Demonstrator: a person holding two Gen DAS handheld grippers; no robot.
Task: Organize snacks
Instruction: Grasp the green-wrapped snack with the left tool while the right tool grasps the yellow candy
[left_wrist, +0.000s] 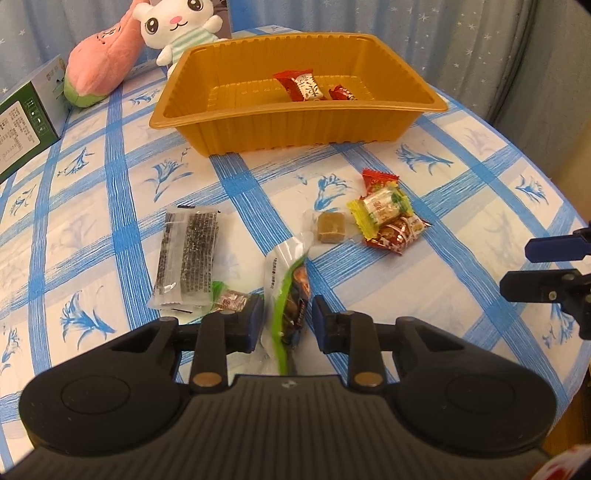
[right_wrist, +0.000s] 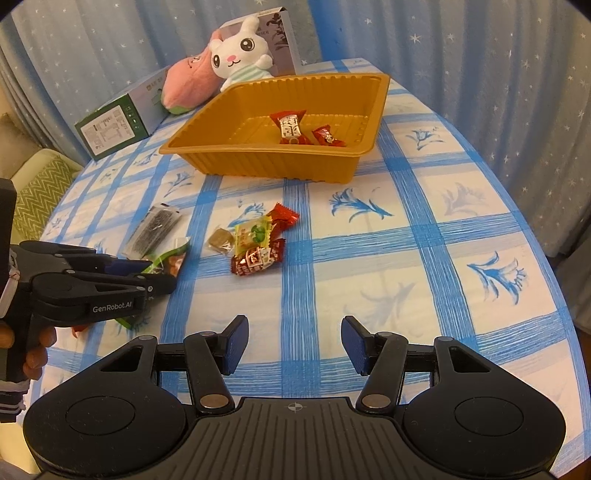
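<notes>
A golden plastic tray is placed toward the far side of a round table covered with a blue-checked floral cloth. Two red-wrapped candies are contained in the tray. The remaining snacks are located on the cloth in front of the tray. A clear packet of dark seaweed strips is positioned to the left in the left wrist view, with a small green-ended candy just beside its near end. A brown cube in clear wrap is positioned near the centre, and a cluster of three wrapped candies, yellow-green and red, is found touching it on the right. The left gripper is lowered over a green-edged snack pouch, which is seen between the two blue pads; a narrow gap is visible on each side, so the pads are not pressed on the pouch and the jaws are recorded as partly apart. In the right wrist view the same gripper is seen from the side, and is held by a hand. The right gripper is held above bare cloth at the near edge, with its jaws set apart and nothing between them. A white plush rabbit, a pink plush toy and a green carton are located behind the tray.
</notes>
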